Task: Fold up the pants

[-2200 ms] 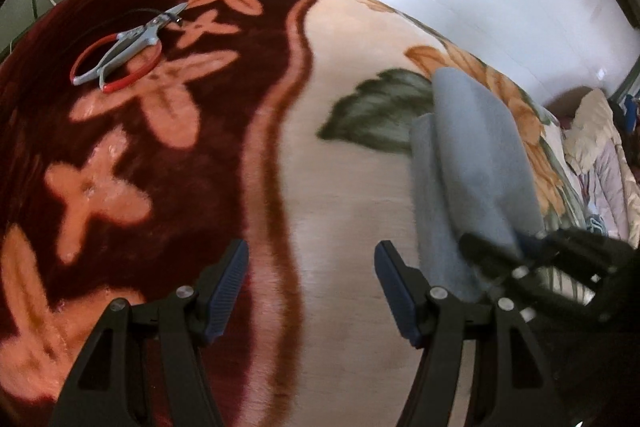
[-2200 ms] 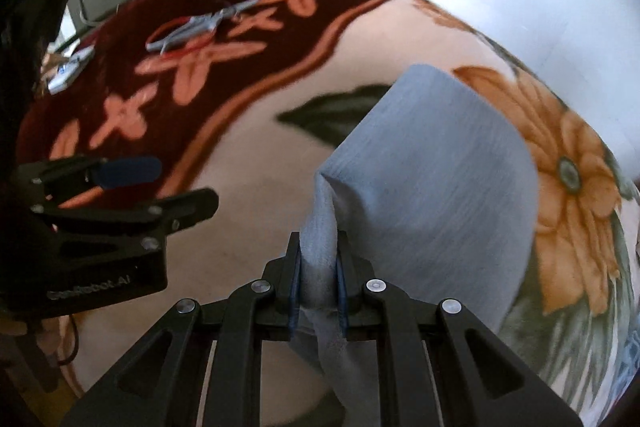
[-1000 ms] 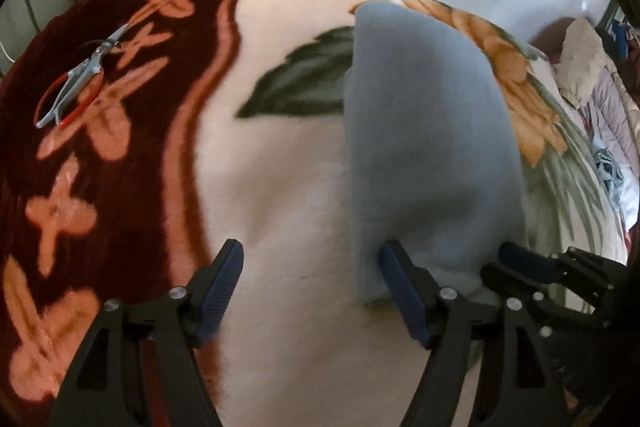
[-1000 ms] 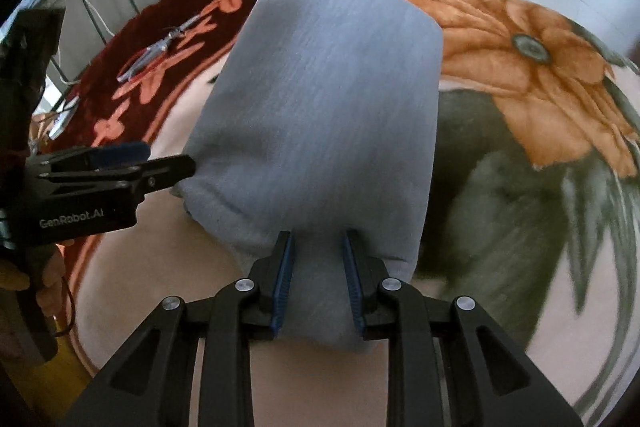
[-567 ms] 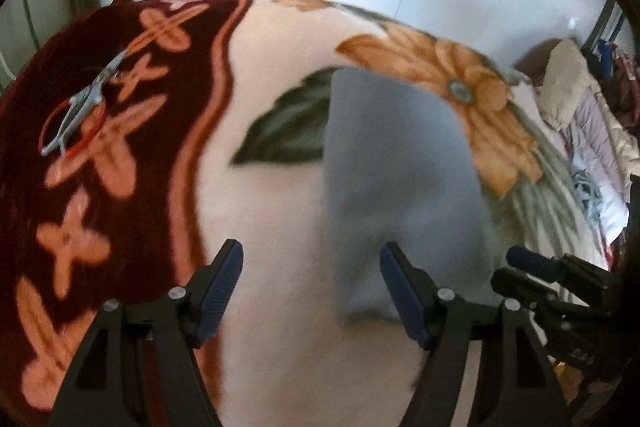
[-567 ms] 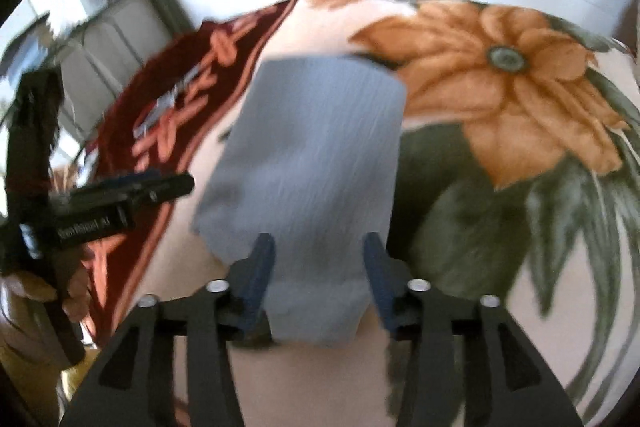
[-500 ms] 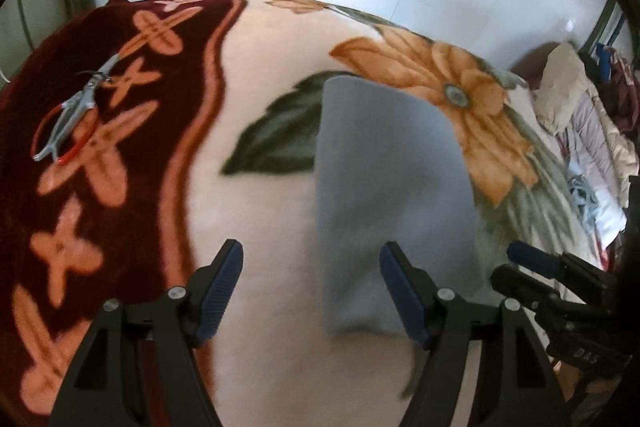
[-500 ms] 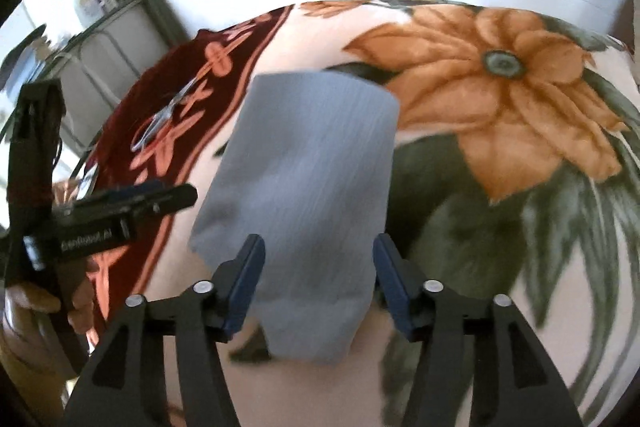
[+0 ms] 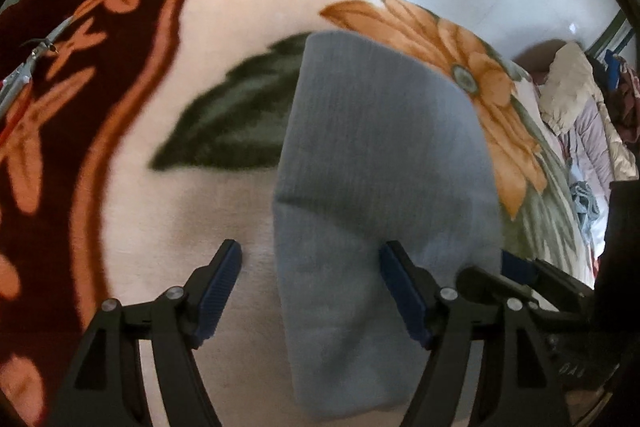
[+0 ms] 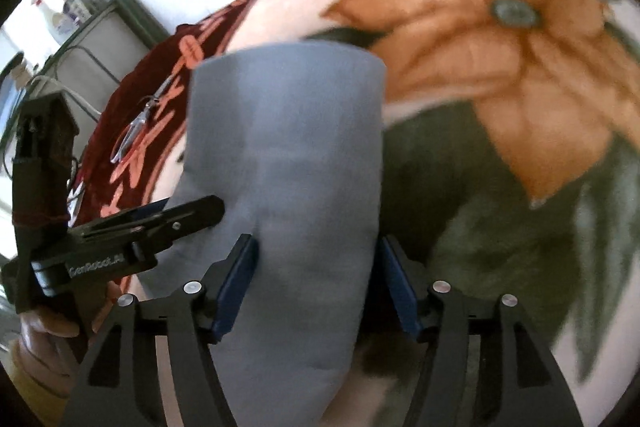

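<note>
The grey-blue pants [image 9: 380, 163] lie folded into a long flat stack on the flowered blanket [image 9: 248, 7]; they also show in the right wrist view [image 10: 296, 163]. My left gripper [image 9: 310, 291] is open and empty, its jaws spread over the near left edge of the stack. My right gripper [image 10: 316, 283] is open and empty, its jaws spread either side of the stack's near end. The right gripper shows at the lower right of the left wrist view [image 9: 520, 275], and the left gripper shows at the left of the right wrist view [image 10: 160, 219].
Red-handled pliers [image 10: 136, 131] lie on the dark red border of the blanket, far left. A metal shelf with bottles [image 10: 76, 11] stands beyond the bed. Piled clothes [image 9: 580, 107] lie at the far right. White tiled wall behind.
My right gripper let go of the pants and opened wide. The stack was laid flat on the blanket. Both grippers have come closer to its near end.
</note>
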